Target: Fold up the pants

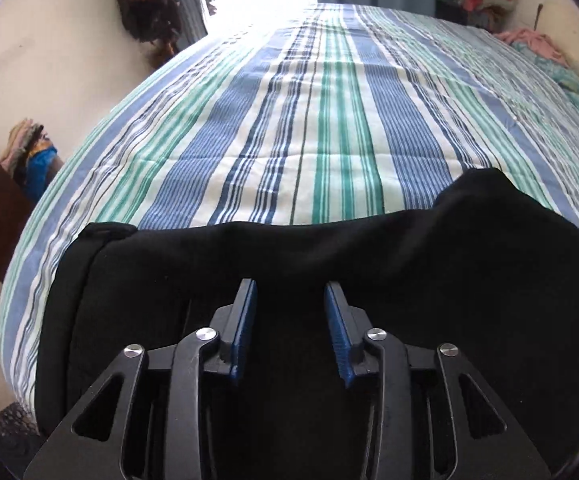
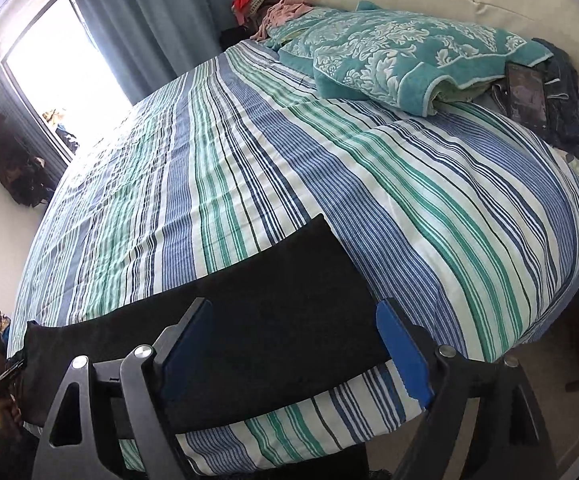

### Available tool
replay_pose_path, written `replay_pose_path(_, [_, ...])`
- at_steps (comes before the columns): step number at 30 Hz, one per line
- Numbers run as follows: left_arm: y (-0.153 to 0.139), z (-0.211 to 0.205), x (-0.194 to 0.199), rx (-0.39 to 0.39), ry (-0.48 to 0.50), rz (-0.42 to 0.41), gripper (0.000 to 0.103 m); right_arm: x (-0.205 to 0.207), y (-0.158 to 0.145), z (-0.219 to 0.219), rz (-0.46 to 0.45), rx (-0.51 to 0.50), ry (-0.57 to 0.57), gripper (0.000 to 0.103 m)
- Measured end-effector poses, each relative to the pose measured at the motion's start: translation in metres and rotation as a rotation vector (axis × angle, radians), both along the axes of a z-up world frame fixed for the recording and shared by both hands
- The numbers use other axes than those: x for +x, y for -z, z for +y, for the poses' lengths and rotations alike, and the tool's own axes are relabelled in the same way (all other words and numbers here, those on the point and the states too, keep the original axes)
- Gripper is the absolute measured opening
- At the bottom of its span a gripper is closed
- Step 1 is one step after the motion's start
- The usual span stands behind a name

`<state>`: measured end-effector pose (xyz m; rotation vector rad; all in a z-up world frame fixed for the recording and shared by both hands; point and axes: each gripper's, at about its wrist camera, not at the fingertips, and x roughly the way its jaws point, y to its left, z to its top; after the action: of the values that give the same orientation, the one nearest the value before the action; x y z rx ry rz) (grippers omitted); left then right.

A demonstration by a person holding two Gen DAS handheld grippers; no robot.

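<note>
a: your black pants [image 1: 289, 248] lie along the near edge of the striped bed [image 1: 289, 120], stretched side to side, one end bunched at the bed's near left corner.

b: left gripper [image 1: 291, 312]?

a: over the cloth, jaws parted, nothing between the blue pads [image 1: 245, 320]. your right gripper [image 2: 293, 344] is spread wider, above the pants [image 2: 249, 300] near their right end, also holding nothing.

b: step?

a: looks like laid out, no grasp yet; how many folds are in, i cannot tell from the dark cloth.

b: next?

a: probably pinch each end and carry one over the other. keep away from the bed's far right corner, where the teal blanket [image 2: 389, 60] and a dark tablet [image 2: 527, 94] sit.
</note>
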<state>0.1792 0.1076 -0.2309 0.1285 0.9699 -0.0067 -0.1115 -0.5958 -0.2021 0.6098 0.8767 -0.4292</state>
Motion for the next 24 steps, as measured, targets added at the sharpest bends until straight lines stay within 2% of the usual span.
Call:
replay_pose_path(4, [-0.001, -0.007, -0.006, 0.038, 0.006, -0.004, 0.029, 0.011, 0.021, -0.025, 0.035, 0.093, -0.096, 0.083])
replay_pose_path(7, [-0.004, -0.011, -0.012, 0.051, 0.02, 0.014, 0.032, 0.021, 0.045, -0.044, 0.088, 0.14, -0.099, 0.083])
replay_pose_path(8, [-0.006, -0.012, -0.012, 0.041, 0.017, 0.021, 0.038, 0.023, 0.052, -0.049, 0.098, 0.153, -0.099, 0.083])
replay_pose_path(9, [-0.009, -0.011, -0.016, 0.032, 0.013, 0.021, 0.051, 0.026, 0.059, -0.053, 0.107, 0.171, -0.105, 0.083])
replay_pose_path(11, [-0.019, -0.008, -0.027, 0.032, -0.001, 0.0, 0.068, 0.028, 0.076, -0.059, 0.121, 0.235, -0.121, 0.084])
replay_pose_path(13, [-0.028, -0.002, -0.038, 0.016, -0.009, -0.026, 0.071, 0.028, 0.08, -0.059, 0.076, 0.29, -0.156, 0.081])
replay_pose_path(14, [-0.031, 0.0, -0.042, 0.0, -0.015, -0.029, 0.071, 0.028, 0.083, -0.058, 0.039, 0.365, -0.183, 0.071])
replay_pose_path(15, [-0.034, 0.003, -0.044, -0.015, -0.022, -0.031, 0.072, 0.029, 0.087, -0.056, 0.04, 0.407, -0.198, 0.068])
replay_pose_path(17, [-0.039, 0.006, -0.047, -0.046, -0.045, -0.037, 0.071, 0.03, 0.089, -0.053, 0.1, 0.354, -0.187, 0.04])
replay_pose_path(18, [-0.042, 0.007, -0.047, -0.068, -0.058, -0.04, 0.071, 0.027, 0.09, -0.057, 0.107, 0.365, -0.152, 0.034])
replay_pose_path(19, [-0.044, 0.008, -0.047, -0.094, -0.068, -0.042, 0.071, 0.024, 0.091, -0.061, 0.086, 0.407, -0.116, 0.021])
replay_pose_path(20, [-0.048, 0.009, -0.047, -0.123, -0.078, -0.046, 0.071, 0.021, 0.09, -0.062, 0.056, 0.442, -0.099, 0.015])
replay_pose_path(22, [-0.055, 0.009, -0.049, -0.19, -0.088, -0.054, 0.072, 0.019, 0.08, -0.054, 0.023, 0.437, -0.091, 0.013])
replay_pose_path(24, [-0.058, 0.005, -0.05, -0.245, -0.082, -0.06, 0.077, 0.015, 0.067, -0.047, -0.055, 0.476, -0.068, 0.013])
